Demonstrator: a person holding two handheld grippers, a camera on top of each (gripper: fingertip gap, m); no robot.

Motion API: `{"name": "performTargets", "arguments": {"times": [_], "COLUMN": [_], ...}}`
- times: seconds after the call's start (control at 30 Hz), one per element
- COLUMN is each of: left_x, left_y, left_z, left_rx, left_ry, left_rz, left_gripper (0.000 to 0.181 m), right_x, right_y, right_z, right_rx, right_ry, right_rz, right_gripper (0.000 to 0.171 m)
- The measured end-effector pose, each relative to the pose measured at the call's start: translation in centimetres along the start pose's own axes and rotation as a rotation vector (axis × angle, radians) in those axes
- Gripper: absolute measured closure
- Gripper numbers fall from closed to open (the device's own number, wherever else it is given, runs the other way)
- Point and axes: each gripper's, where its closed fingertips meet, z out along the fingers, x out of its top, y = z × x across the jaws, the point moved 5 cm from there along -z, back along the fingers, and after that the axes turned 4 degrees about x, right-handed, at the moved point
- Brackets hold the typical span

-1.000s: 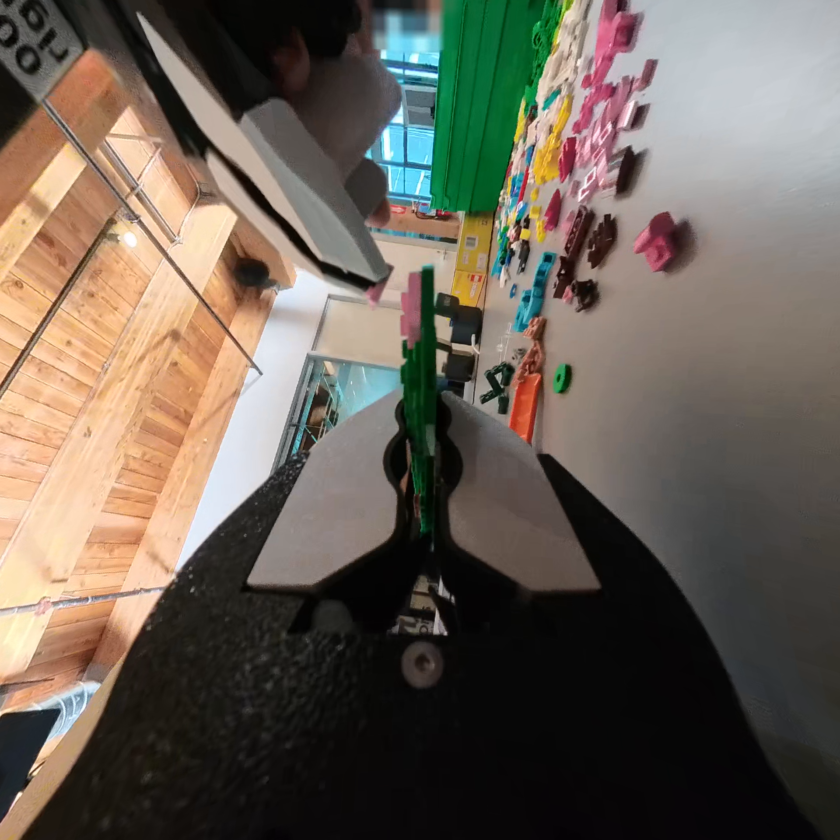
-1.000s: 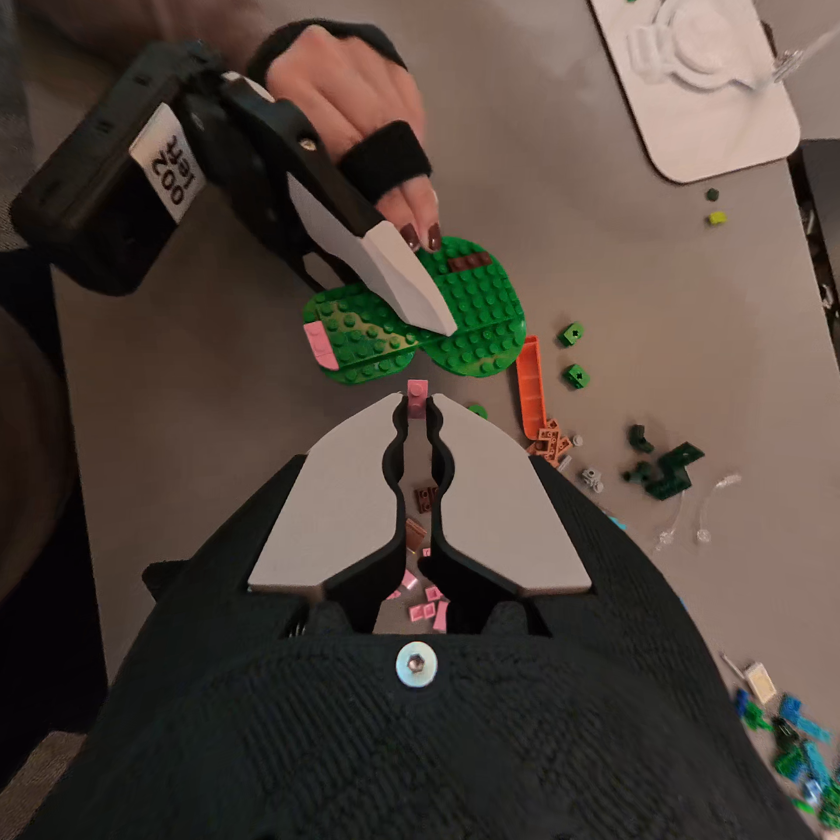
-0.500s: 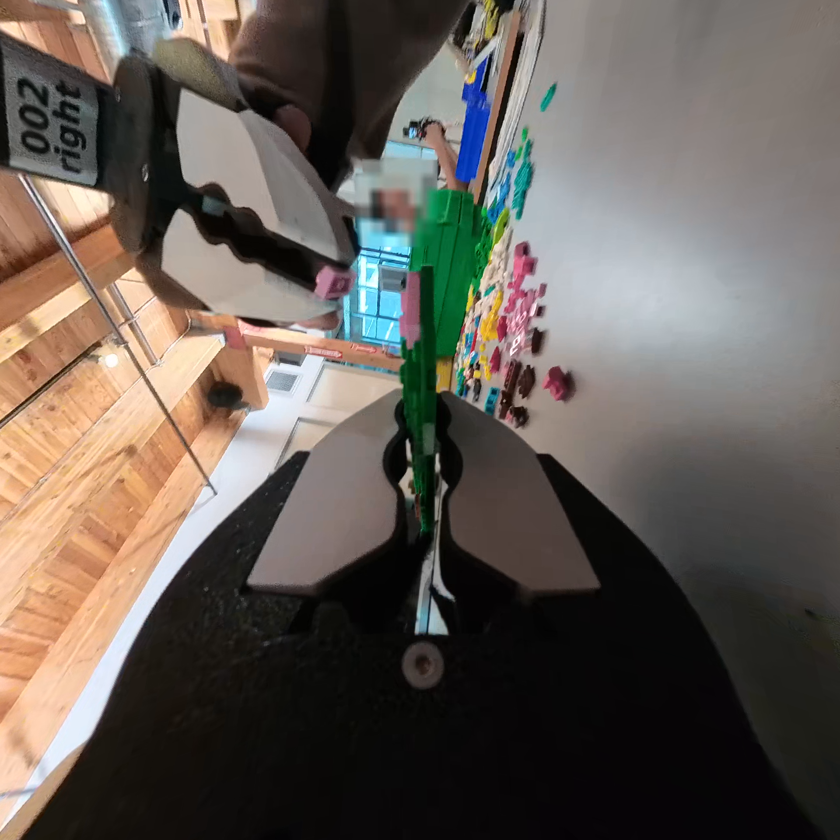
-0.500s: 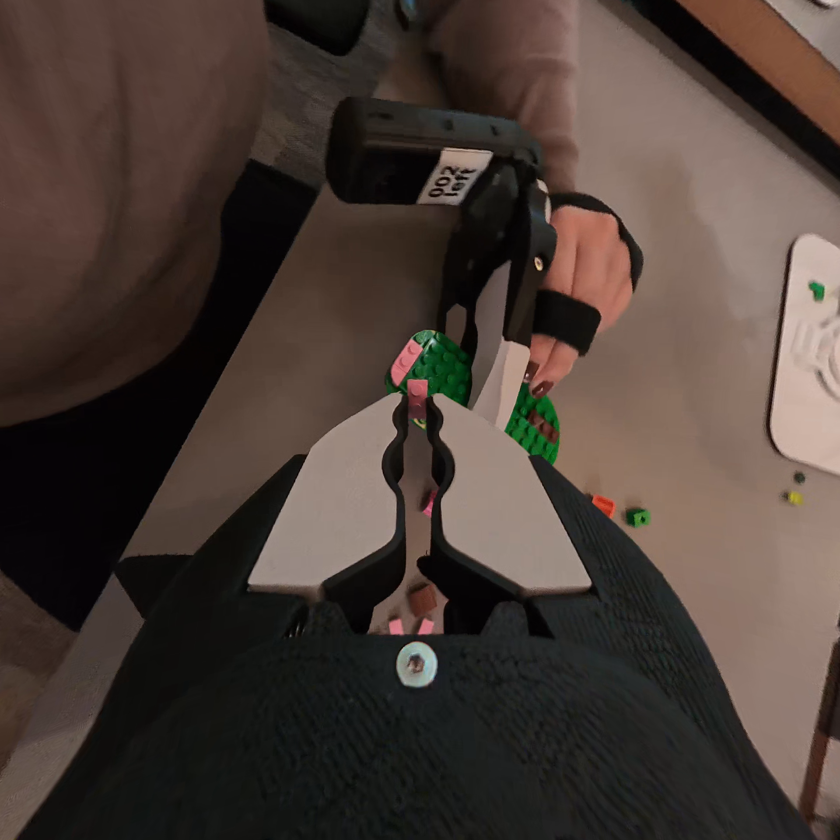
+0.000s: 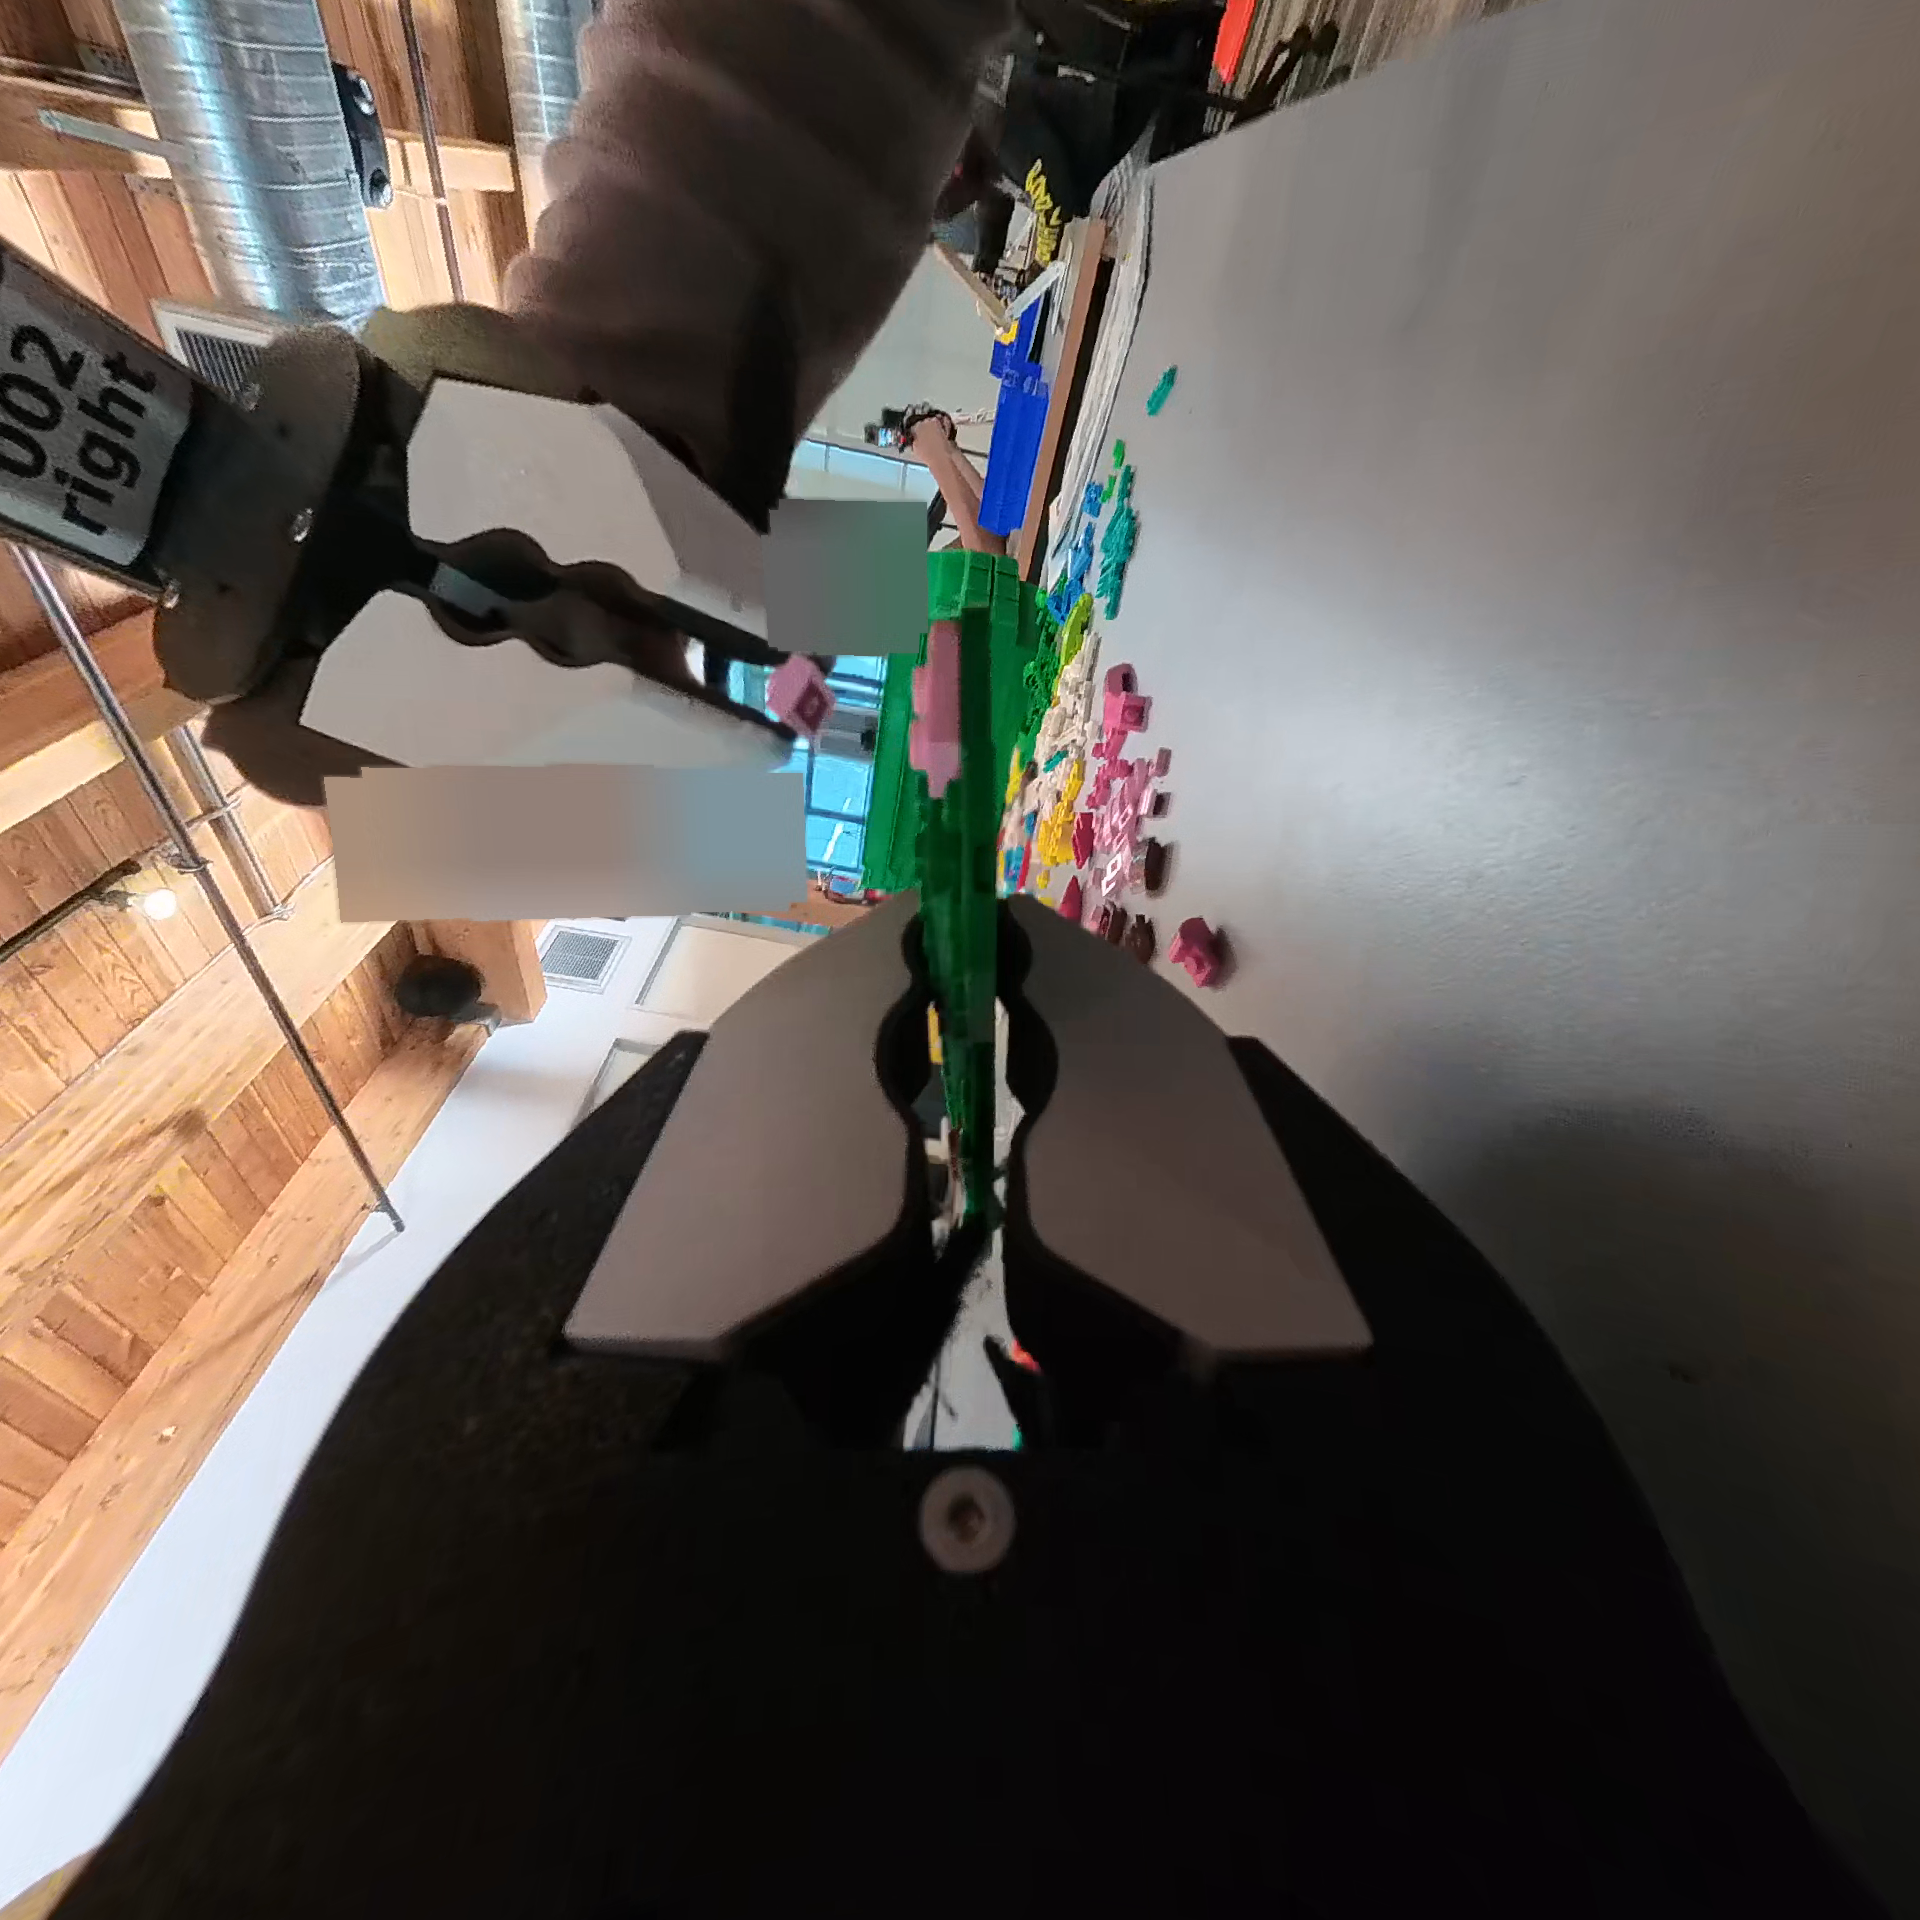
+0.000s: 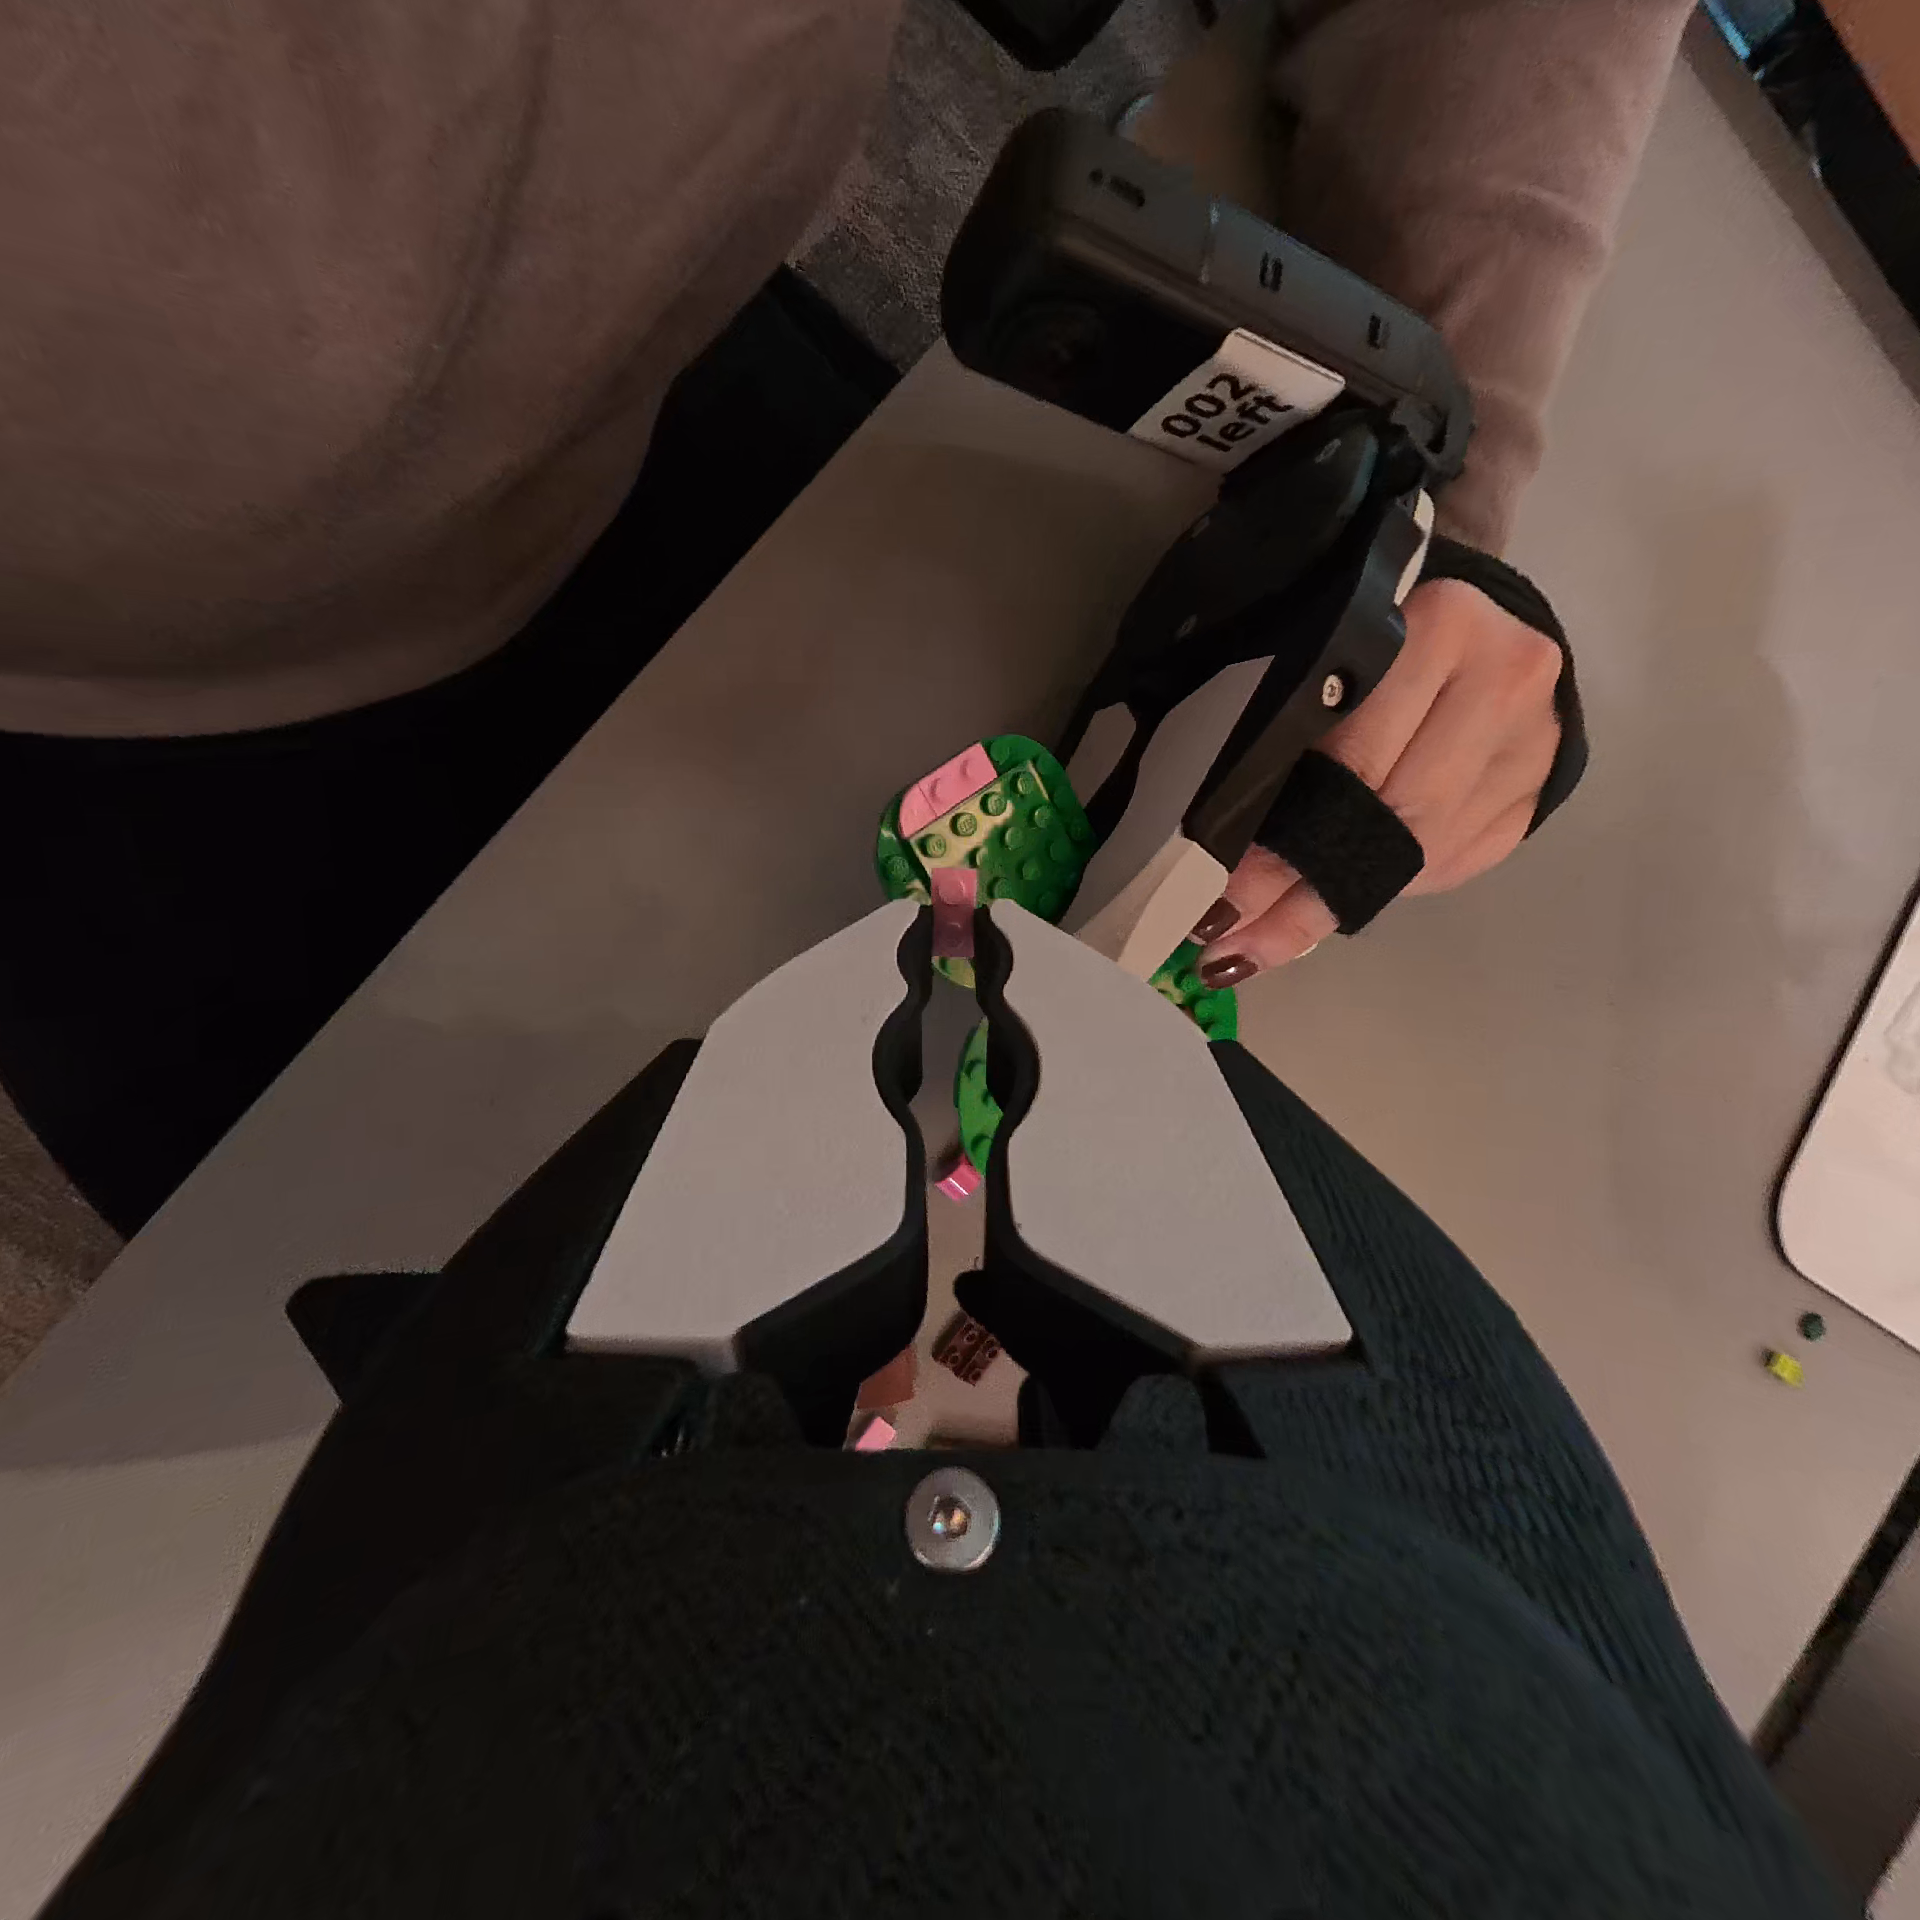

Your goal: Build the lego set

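My left gripper [image 5: 954,920] is shut on the edge of a green studded baseplate [image 5: 961,831], held edge-on and lifted off the table; a pink piece [image 5: 938,717] sits on its far end. In the right wrist view the baseplate [image 6: 1013,842] faces me, with the pink piece [image 6: 948,784] at its top. My right gripper [image 6: 954,912] is shut on a small pink brick [image 6: 954,920] and holds it just over the plate's near part. In the left wrist view the right gripper [image 5: 774,691] carries the pink brick [image 5: 800,701] a short way left of the plate.
A spread of loose coloured bricks [image 5: 1101,790] lies on the grey table [image 5: 1558,727] beyond the plate. Small pink and brown pieces [image 6: 961,1351] lie on the table under my right gripper. A white tray [image 6: 1860,1195] is at the right edge. A person's torso [image 6: 364,364] is close behind. Tip to tip, the grippers are about 5 cm apart.
The right gripper has brought the pink brick closer to the baseplate. The left gripper has turned the plate further, and the view past it has swung across the table.
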Motion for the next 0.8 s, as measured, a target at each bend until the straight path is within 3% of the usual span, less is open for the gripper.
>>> {"name": "performTargets", "arguments": {"times": [0.8], "left_x": [1.5], "left_y": [-0.3], "left_z": [-0.4], "left_rx": [-0.014], "left_ry": [0.093], "left_rz": [-0.049], "left_gripper": [0.172], "right_x": [1.9], "right_y": [-0.7], "right_z": [1.9], "right_rx": [0.194], "right_ry": [-0.039], "right_rz": [-0.14], "right_gripper": [0.165]}}
